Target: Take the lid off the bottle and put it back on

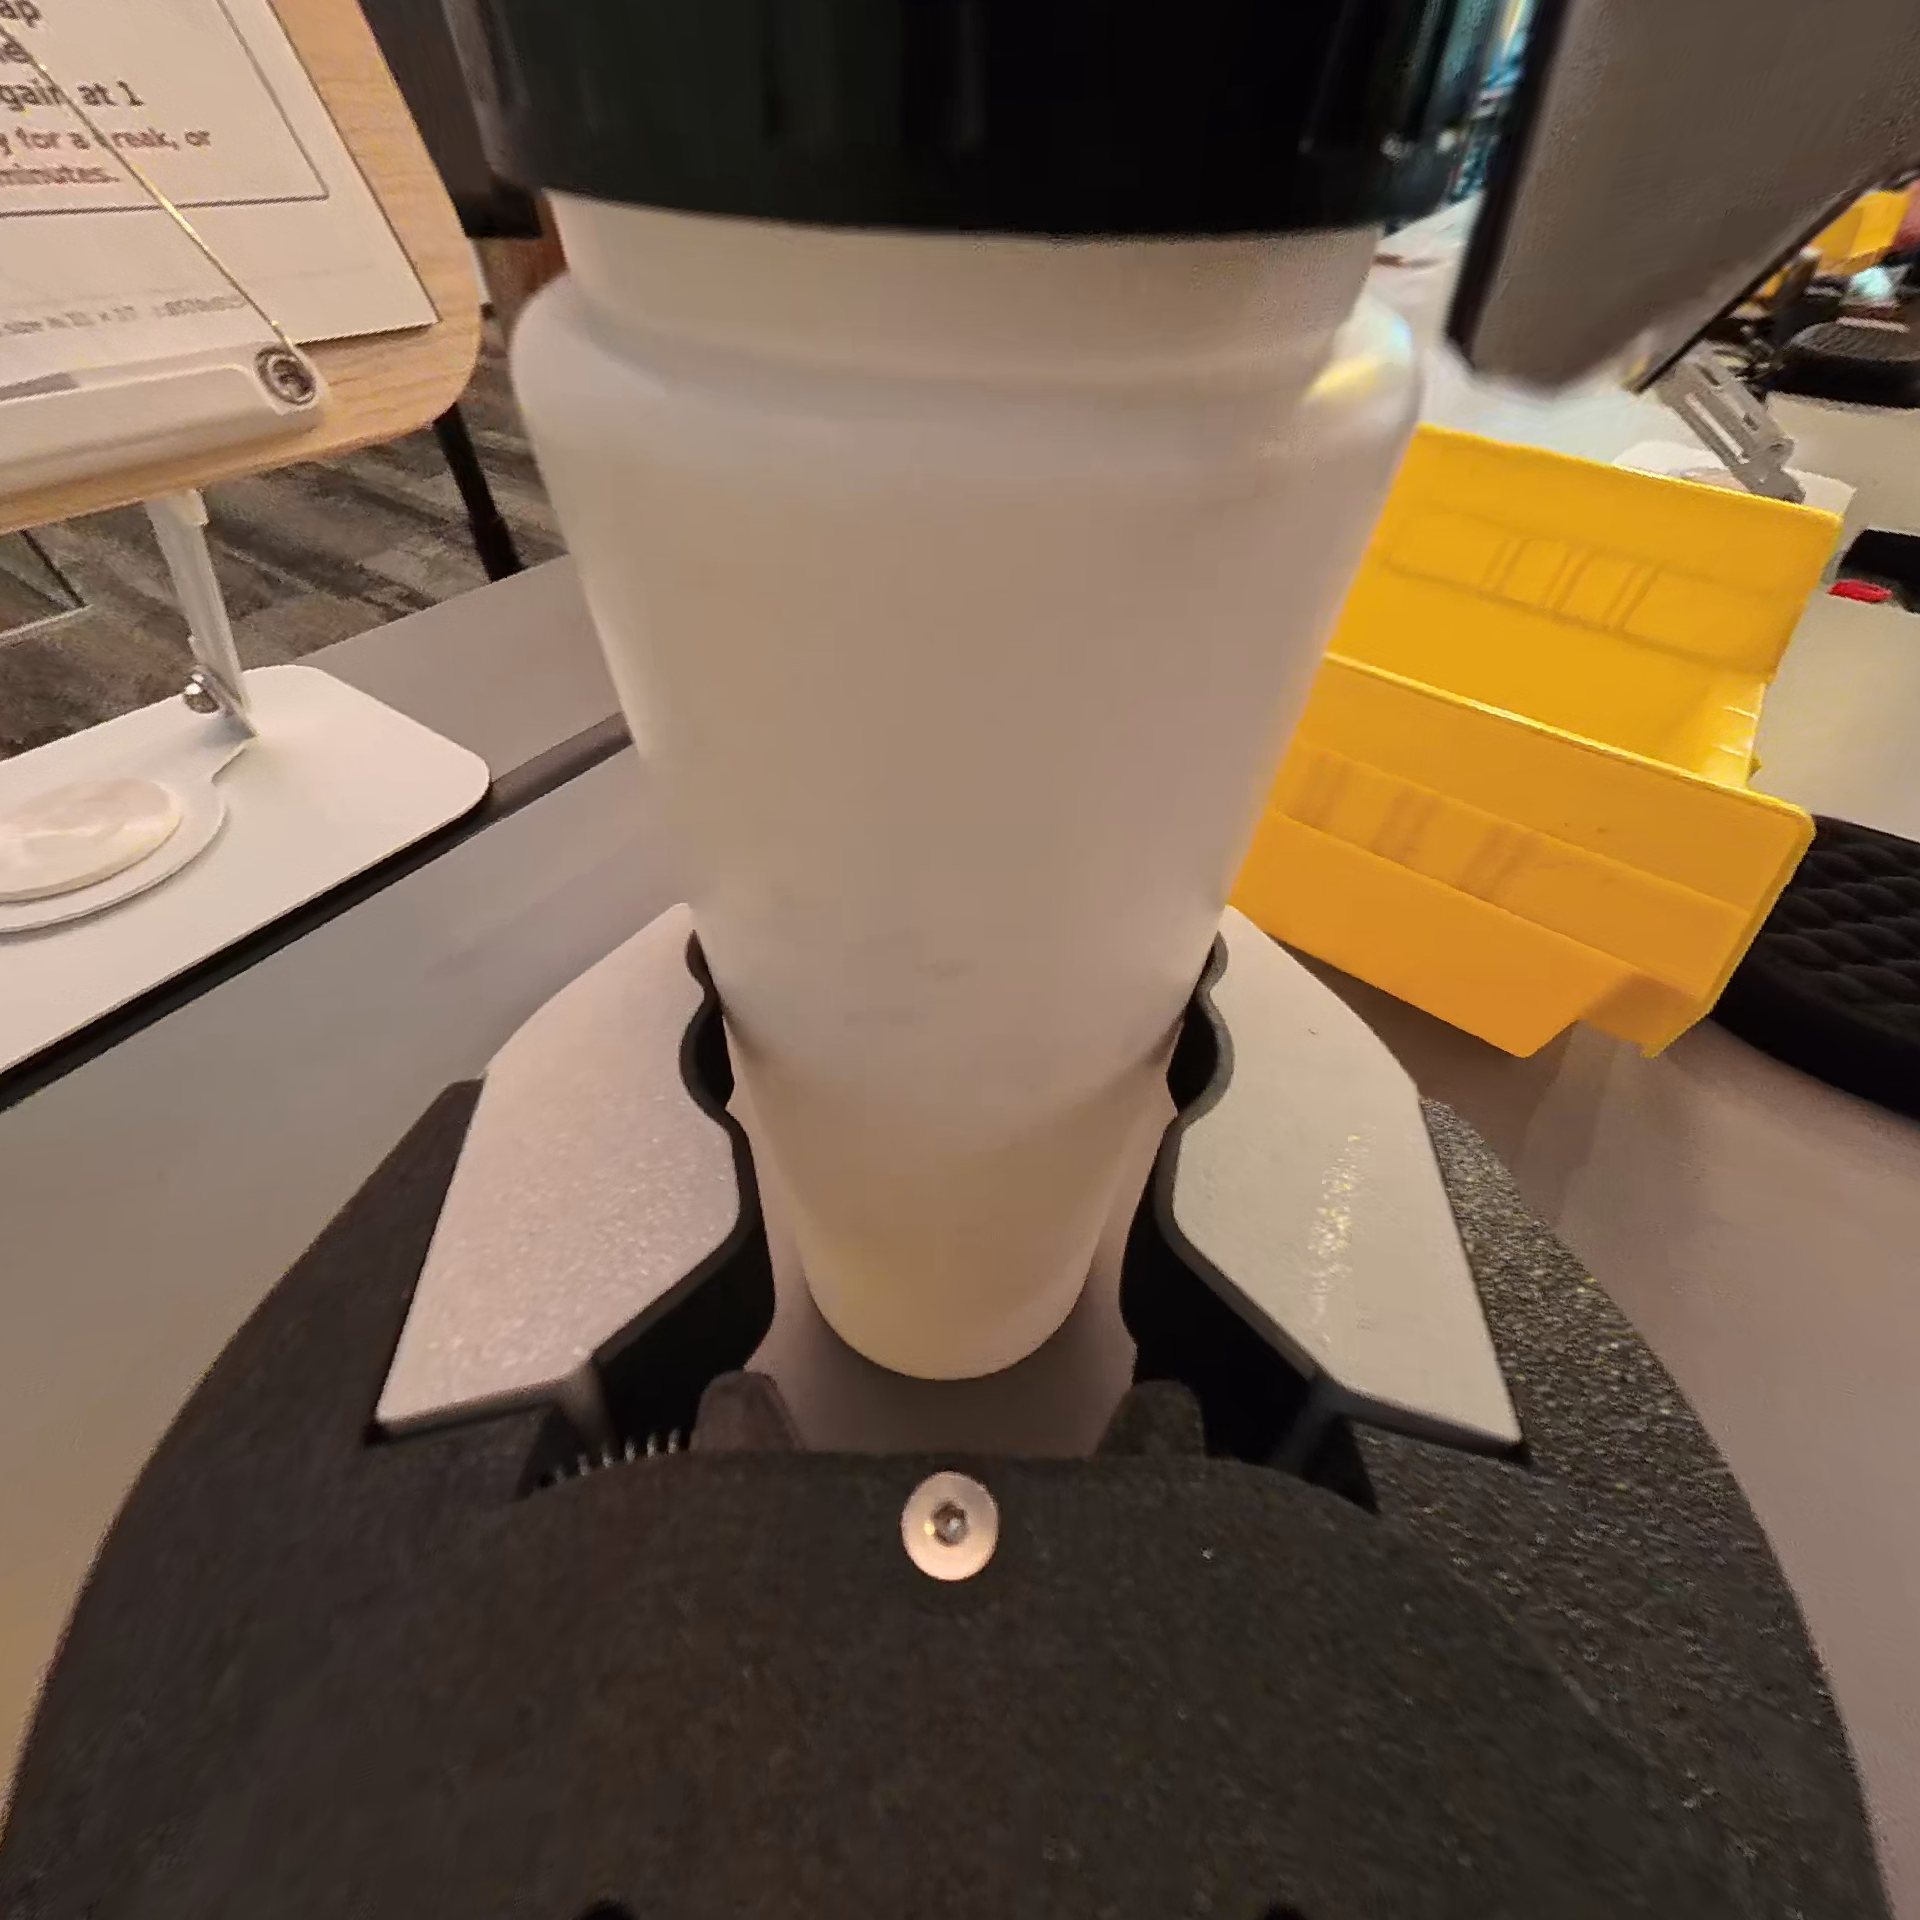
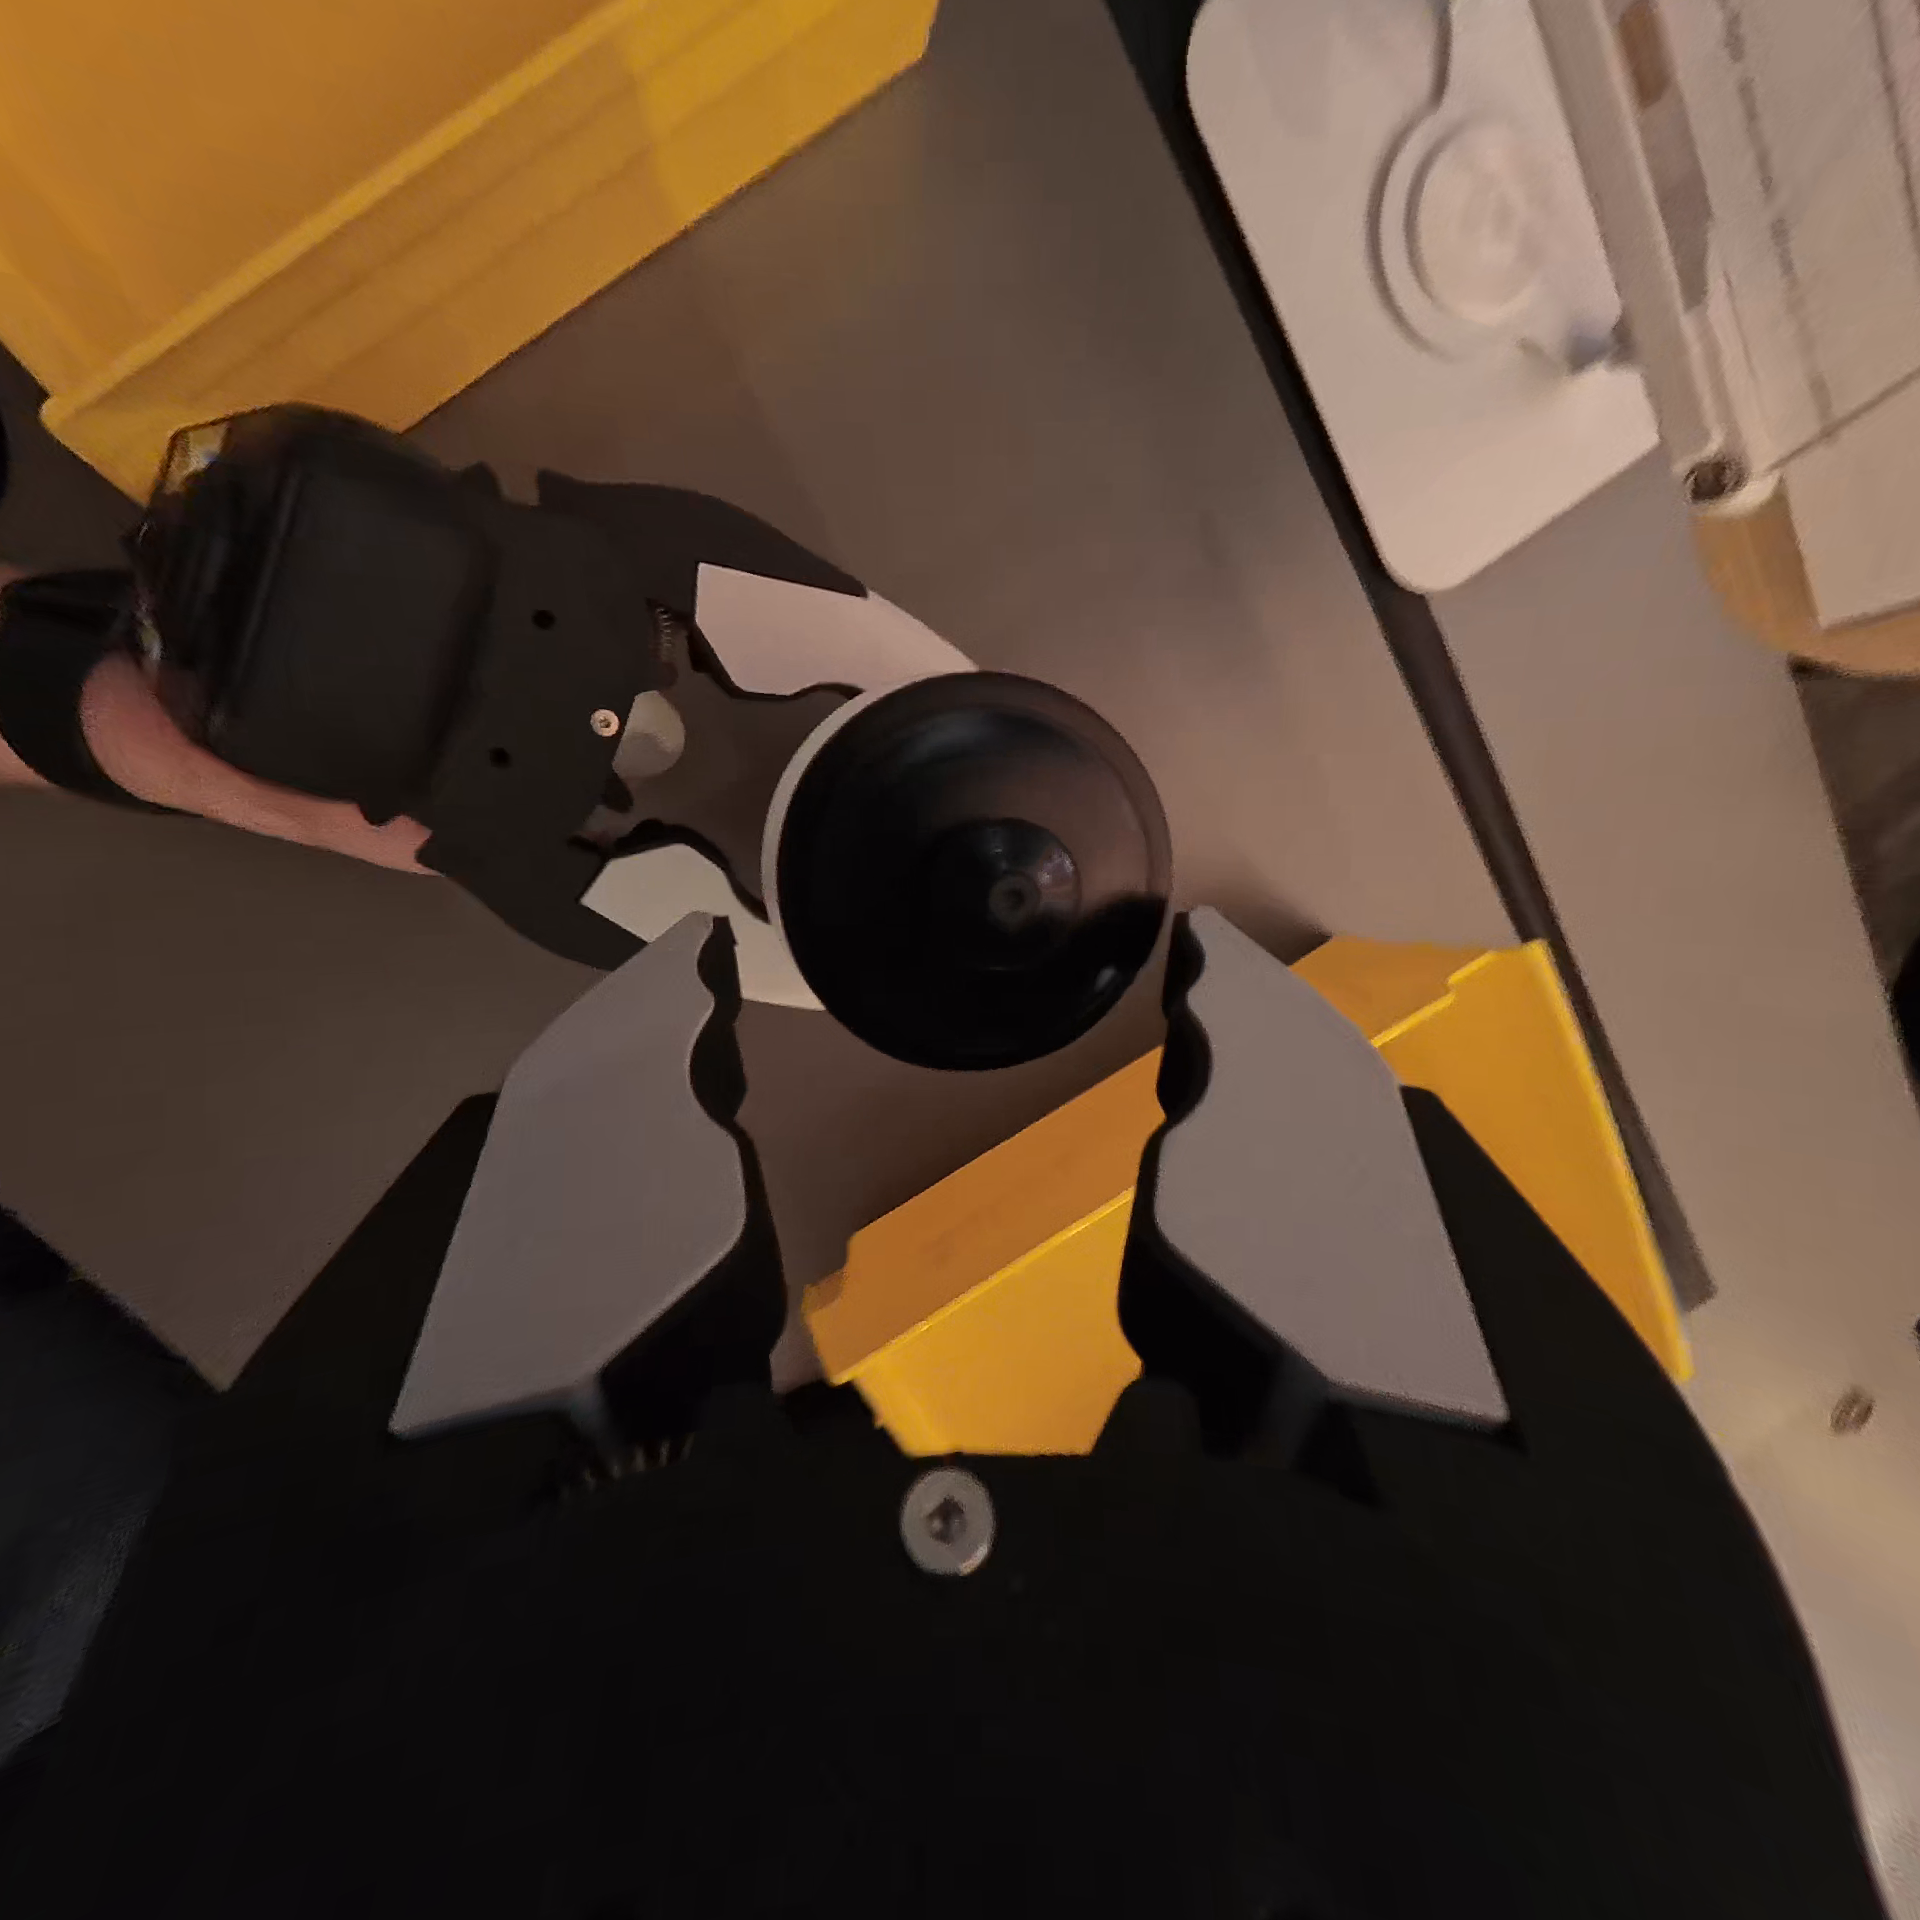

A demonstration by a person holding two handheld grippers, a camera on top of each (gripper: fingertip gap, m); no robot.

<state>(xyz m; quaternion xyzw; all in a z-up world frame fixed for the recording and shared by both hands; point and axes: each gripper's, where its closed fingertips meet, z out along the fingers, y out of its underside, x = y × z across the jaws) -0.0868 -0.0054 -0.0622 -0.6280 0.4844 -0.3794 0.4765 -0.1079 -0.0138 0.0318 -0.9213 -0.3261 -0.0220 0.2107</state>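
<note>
Left hand-held gripper [image 1: 951, 1049] around bottle [image 1: 956, 665]

The bottle [image 1: 935, 727] is white and opaque, with a smooth wall that narrows at a short shoulder just under the cap. It stands upright on the grey tabletop, its base resting on the surface. The lid [image 1: 935, 104] is a wide, dark, round screw cap, seated on the neck and broader than it. From above, in the right wrist view, the lid [image 2: 971, 868] shows a dished top with a small raised hub in the middle, and a thin rim of white bottle [image 2: 777, 831] shows at its edge.
</note>
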